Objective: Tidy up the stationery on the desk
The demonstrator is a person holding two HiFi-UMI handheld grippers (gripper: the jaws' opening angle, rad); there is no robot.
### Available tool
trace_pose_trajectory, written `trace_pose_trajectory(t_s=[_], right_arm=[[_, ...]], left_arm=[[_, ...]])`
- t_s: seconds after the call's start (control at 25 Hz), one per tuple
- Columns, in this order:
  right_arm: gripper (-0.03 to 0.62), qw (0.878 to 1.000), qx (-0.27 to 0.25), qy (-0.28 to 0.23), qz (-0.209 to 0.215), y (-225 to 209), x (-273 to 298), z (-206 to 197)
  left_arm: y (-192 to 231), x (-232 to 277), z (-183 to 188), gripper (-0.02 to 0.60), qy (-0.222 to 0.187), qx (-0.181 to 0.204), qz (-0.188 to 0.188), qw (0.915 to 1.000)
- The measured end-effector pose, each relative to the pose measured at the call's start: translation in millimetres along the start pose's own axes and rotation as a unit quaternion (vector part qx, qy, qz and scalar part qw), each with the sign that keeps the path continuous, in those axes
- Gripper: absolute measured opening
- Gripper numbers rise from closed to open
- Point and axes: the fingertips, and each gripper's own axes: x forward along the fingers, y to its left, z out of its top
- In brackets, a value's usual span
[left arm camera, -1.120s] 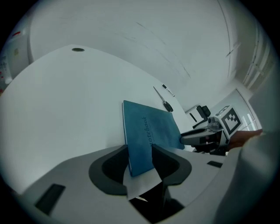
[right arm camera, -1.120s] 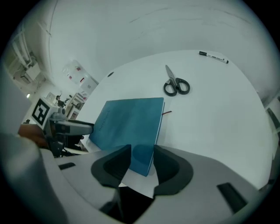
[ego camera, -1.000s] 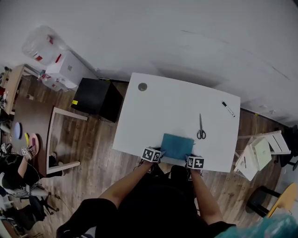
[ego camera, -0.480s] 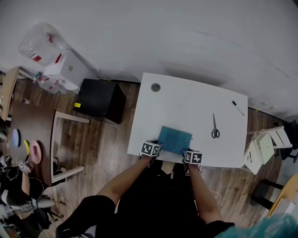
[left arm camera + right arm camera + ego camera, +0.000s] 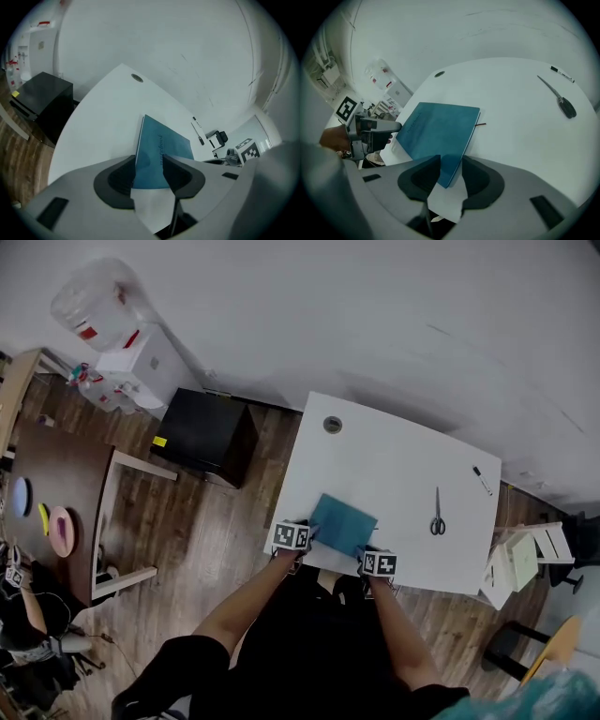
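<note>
A teal notebook (image 5: 342,524) lies by the near edge of the white desk (image 5: 394,460). My left gripper (image 5: 308,533) is shut on its near left corner, and the cover (image 5: 161,147) sits between the jaws of that gripper (image 5: 149,164). On the near right corner of the notebook (image 5: 438,126) my right gripper (image 5: 365,554) is shut, its jaws (image 5: 451,166) closed around the edge. Scissors (image 5: 437,512) rest to the right, with a black marker (image 5: 482,480) farther back right. Both also show in the right gripper view: the scissors (image 5: 558,96) and the marker (image 5: 561,73).
A round cable grommet (image 5: 332,425) sits at the desk's far left. A black cabinet (image 5: 202,437) stands left of the desk, a water dispenser (image 5: 122,343) beyond it. White shelving (image 5: 506,563) is off the right end, a wooden frame (image 5: 117,521) on the floor at left.
Both grippers have carried the notebook leftward along the near edge, away from the scissors, and it now sits slightly turned. The head view has swung too.
</note>
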Motion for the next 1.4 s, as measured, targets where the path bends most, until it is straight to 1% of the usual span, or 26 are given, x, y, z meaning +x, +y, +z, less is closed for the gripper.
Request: trace_pose_trajectory(t_s=[0.04,0.12,0.24,0.32,0.4,0.48,0.52,0.68,0.84,0.92,1.04,1.12,1.2,1.24,1.32,1.4], right_arm=[[0.152,1.000,0.000,-0.005,-0.002,-5.0,-2.0,4.3],[0.152,1.000,-0.015,-0.020,-0.016,-17.6,-8.9,18.4],[0.152,0.995,-0.082,-0.045,-0.035,-29.5,-15.8,51.1],[0.152,0.990,-0.130,-0.054,-0.028,-28.6,-13.4,77.2],[0.152,0.982,-0.181,-0.052,-0.015,-21.8,-9.1,101.1],[0.152,0.973,-0.228,-0.038,0.002,-13.5,-1.0,115.3],[0.152,0.969,-0.243,-0.028,0.013,-9.4,4.1,118.6],[0.152,0.962,-0.268,0.016,0.056,4.2,22.6,115.2],[0.152,0.946,-0.312,0.055,0.069,3.9,33.9,97.9],[0.152,0.945,-0.312,0.061,0.075,0.5,34.4,88.8],[0.150,0.951,-0.292,0.064,0.081,-1.6,28.6,76.1],[0.152,0.951,-0.290,0.068,0.081,-4.5,22.5,60.8],[0.152,0.953,-0.285,0.069,0.076,-7.1,15.0,44.2],[0.152,0.956,-0.276,0.068,0.074,-7.5,11.6,36.5],[0.150,0.964,-0.245,0.064,0.074,-5.9,6.7,22.5],[0.152,0.973,-0.209,0.057,0.079,-0.3,5.4,7.7]], left_arm=[[-2.2,-2.5,0.1,0.172,-0.008,0.001,0.002,1.0000],[-4.8,-9.6,-2.6,0.172,-0.032,-0.014,0.012,0.9993],[-4.4,-18.4,-19.3,0.172,-0.047,-0.050,0.034,0.9971],[-3.4,-19.8,-29.4,0.172,-0.051,-0.064,0.045,0.9957],[-4.8,-18.1,-36.9,0.172,-0.050,-0.076,0.046,0.9947],[-9.0,-14.3,-41.8,0.172,-0.046,-0.091,0.043,0.9939],[-11.3,-11.8,-42.5,0.172,-0.044,-0.094,0.043,0.9937],[-13.6,-6.0,-37.4,0.172,-0.050,-0.089,0.053,0.9933],[-11.6,-4.4,-36.3,0.172,-0.054,-0.101,0.064,0.9913],[-12.1,-3.6,-33.9,0.172,-0.055,-0.100,0.069,0.9910],[-8.0,-1.9,-24.8,0.172,-0.055,-0.094,0.079,0.9910],[-6.9,2.8,-14.7,0.172,-0.052,-0.083,0.082,0.9918],[-7.6,9.7,-1.3,0.172,-0.048,-0.064,0.080,0.9936],[-8.2,13.7,6.5,0.172,-0.045,-0.052,0.079,0.9945],[-10.5,23.4,22.7,0.172,-0.037,-0.025,0.073,0.9963],[-14.1,34.6,37.5,0.172,-0.025,0.011,0.067,0.9974]])
